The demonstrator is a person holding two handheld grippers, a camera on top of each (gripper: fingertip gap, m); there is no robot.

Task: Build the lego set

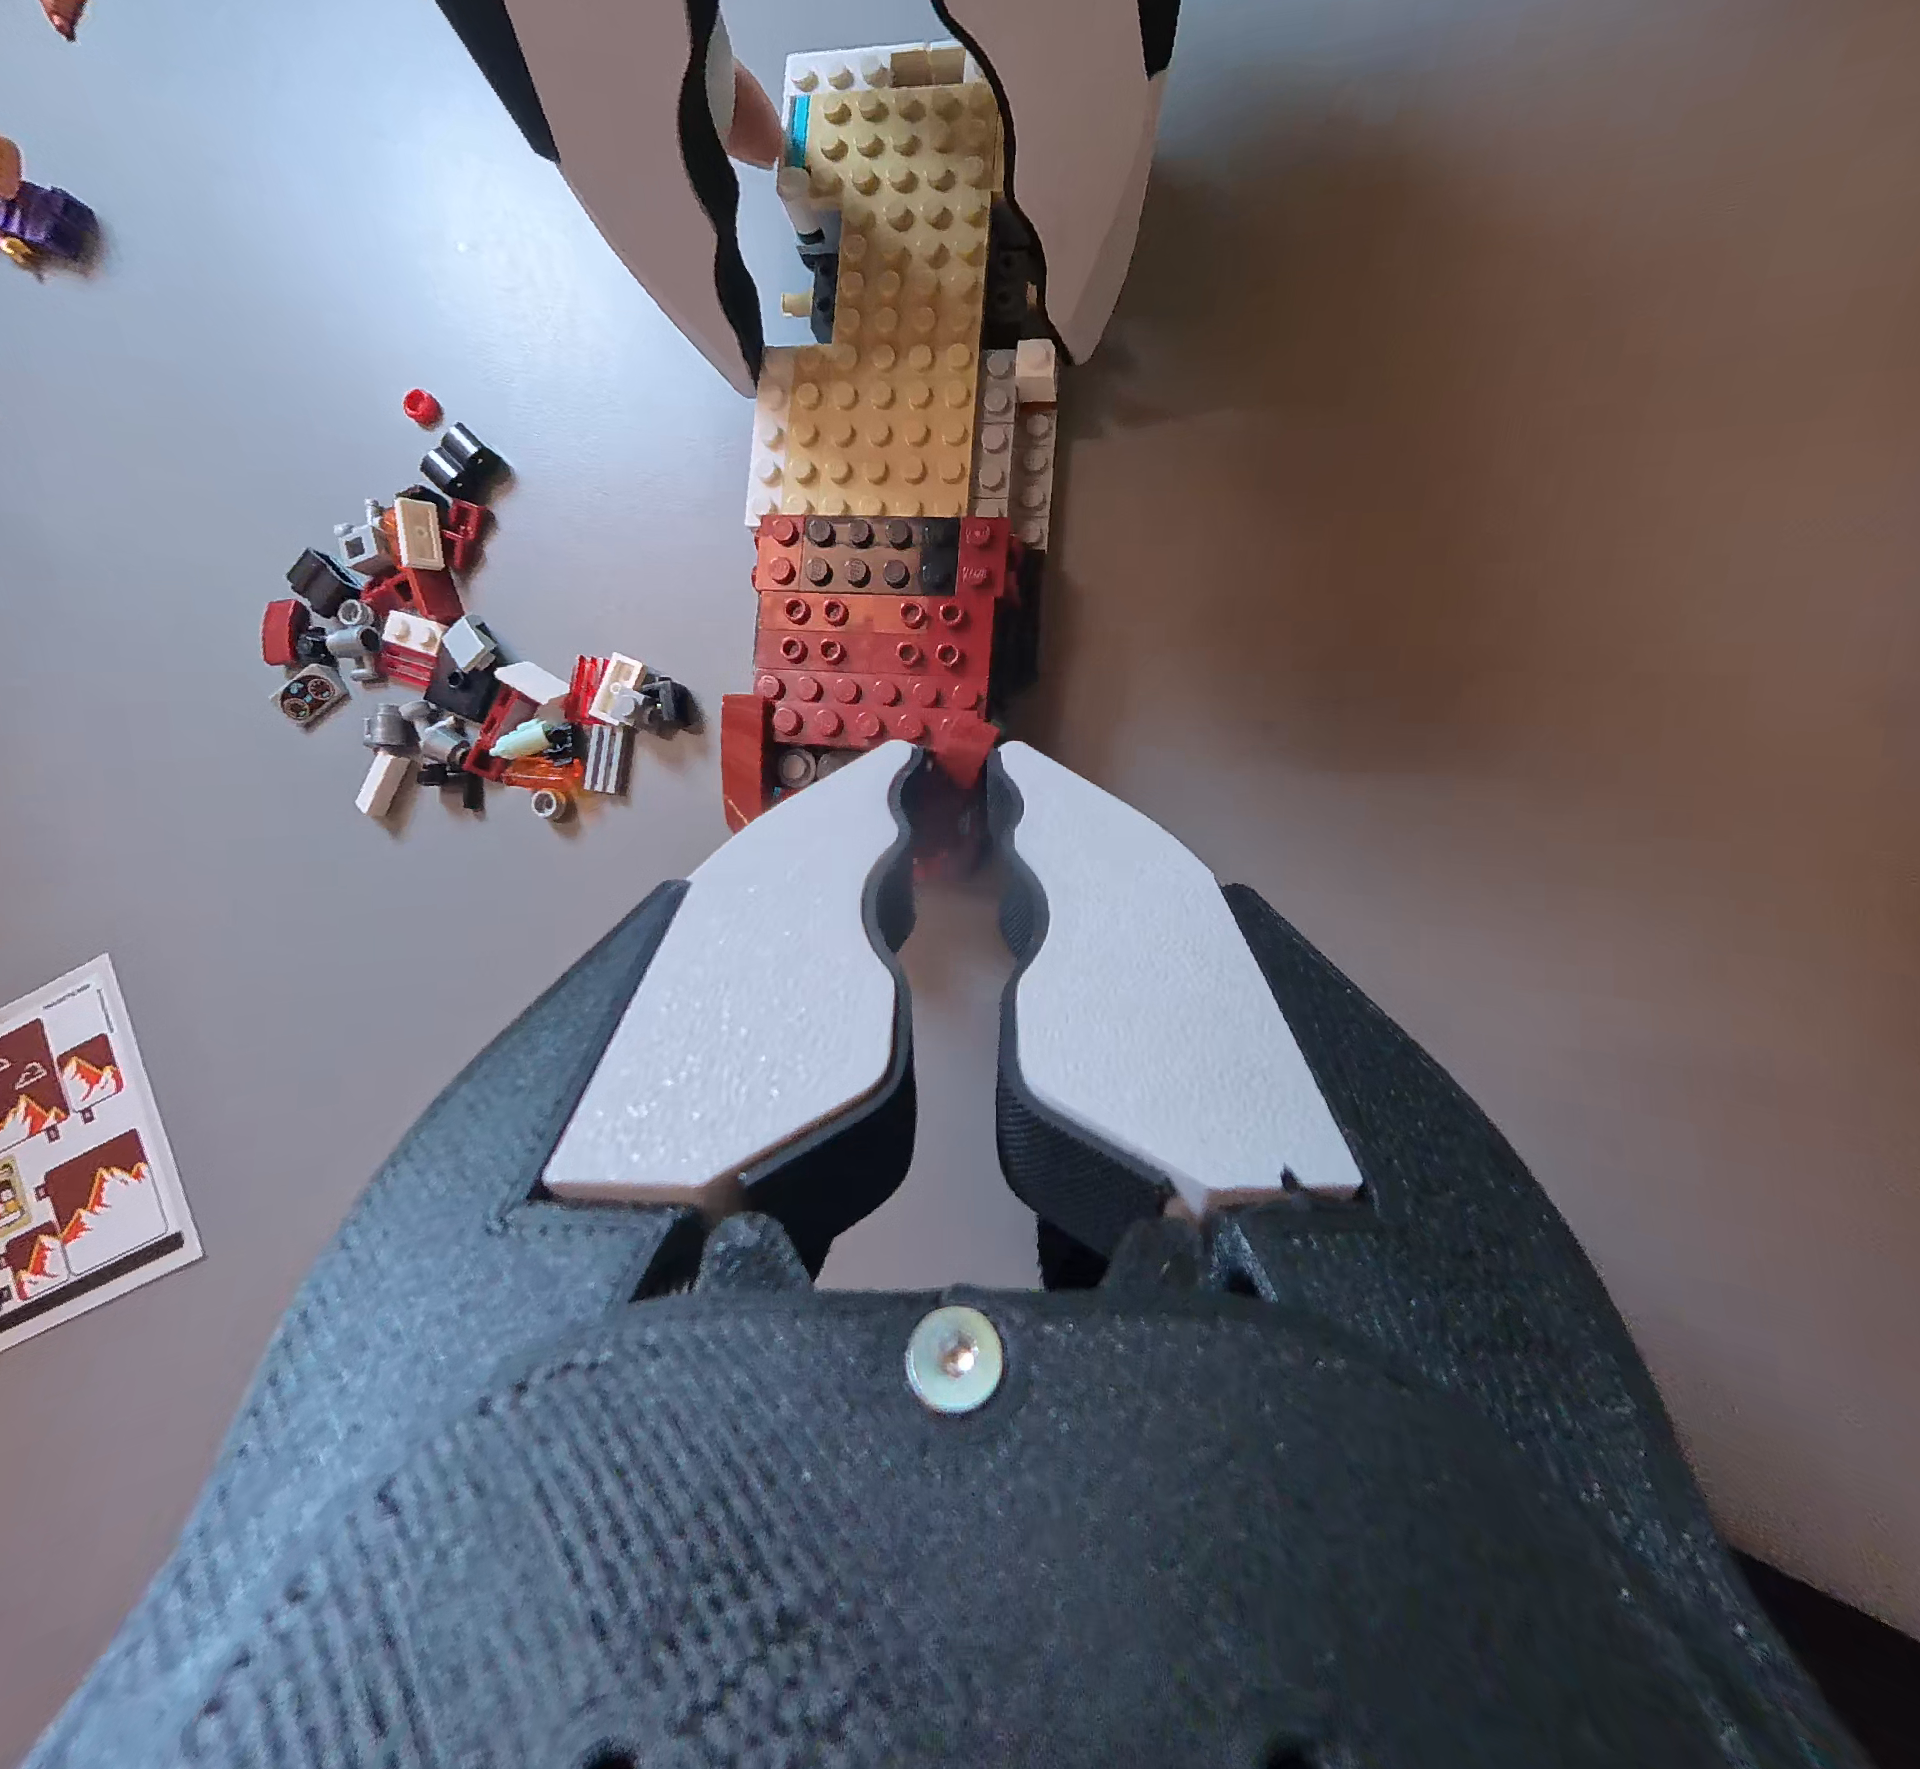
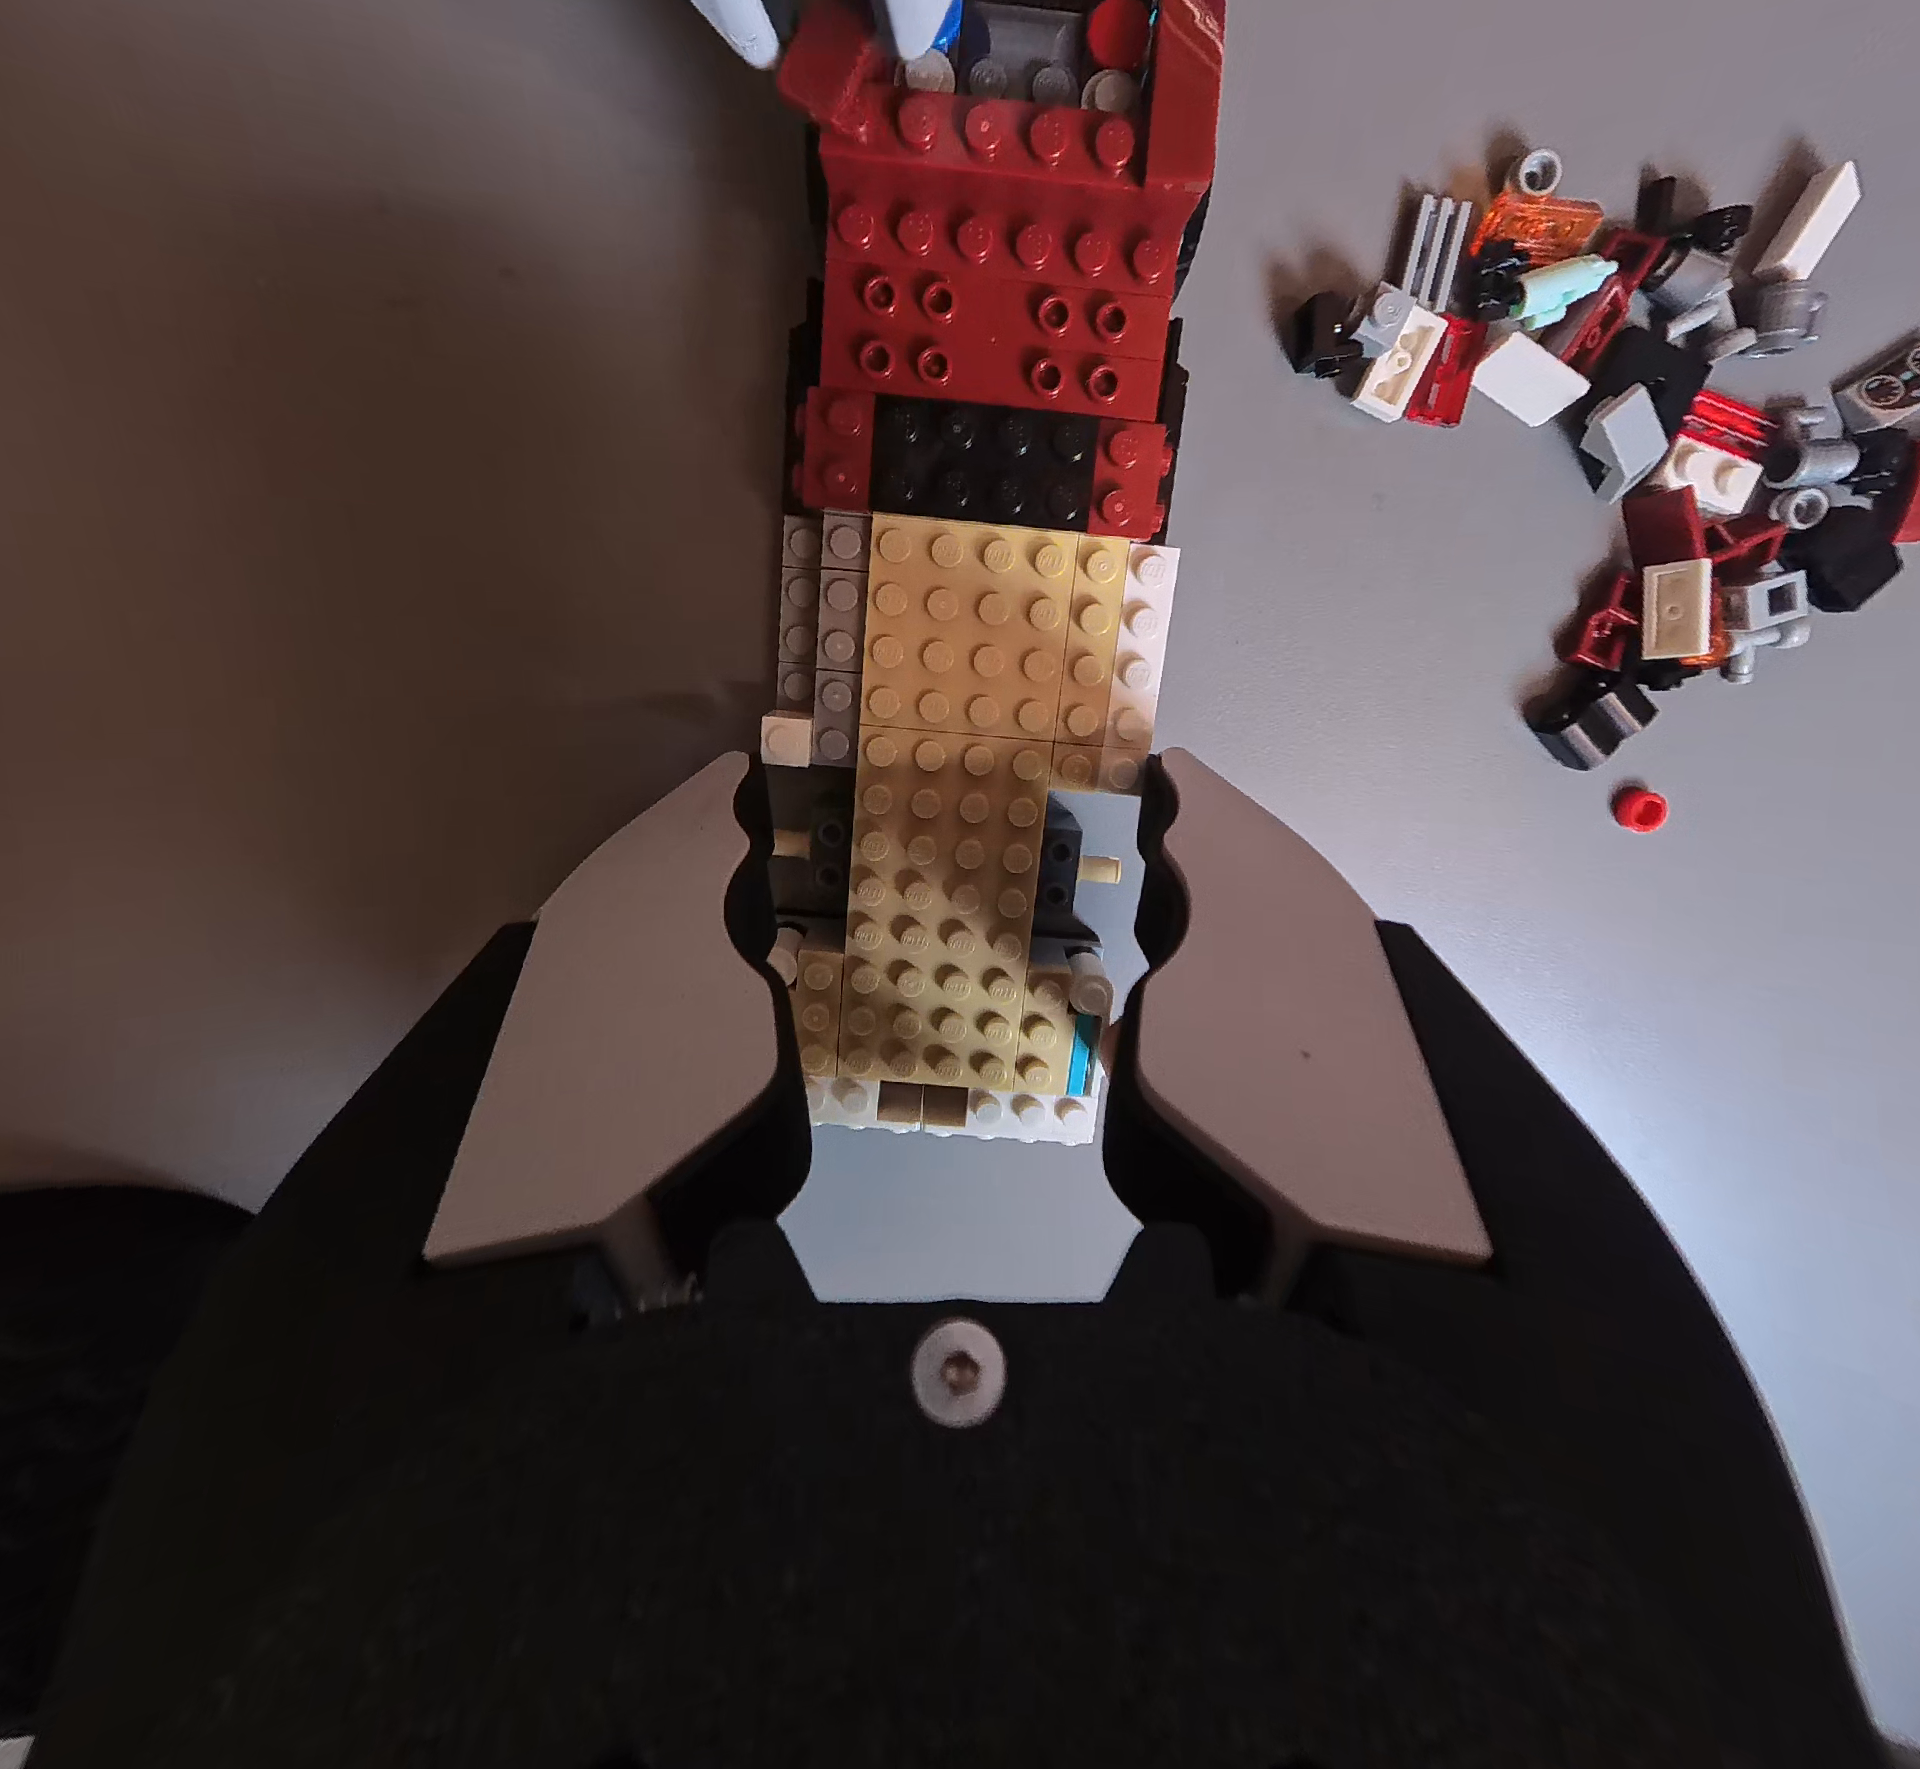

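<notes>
A grey table (image 2: pixel 416 369) carries a long brick model (image 2: pixel 987 639), dark red at one end and tan at the other, lying flat between the two tools. The right tool (image 2: pixel 945 888) stands wide around the tan end, its left pad right at the model's side and its right pad just touching a tan corner plate. The left tool (image 1: pixel 951 784) is nearly closed at the dark red end, its fingertips pinching a small dark red slope piece (image 1: pixel 966 748) that juts from the model's corner. Beside the model lies a loose pile of small bricks (image 1: pixel 457 649) in red, black, white and grey, with one red round stud (image 1: pixel 422 405) apart from it. A sticker sheet (image 1: pixel 83 1148) lies near the table edge.
</notes>
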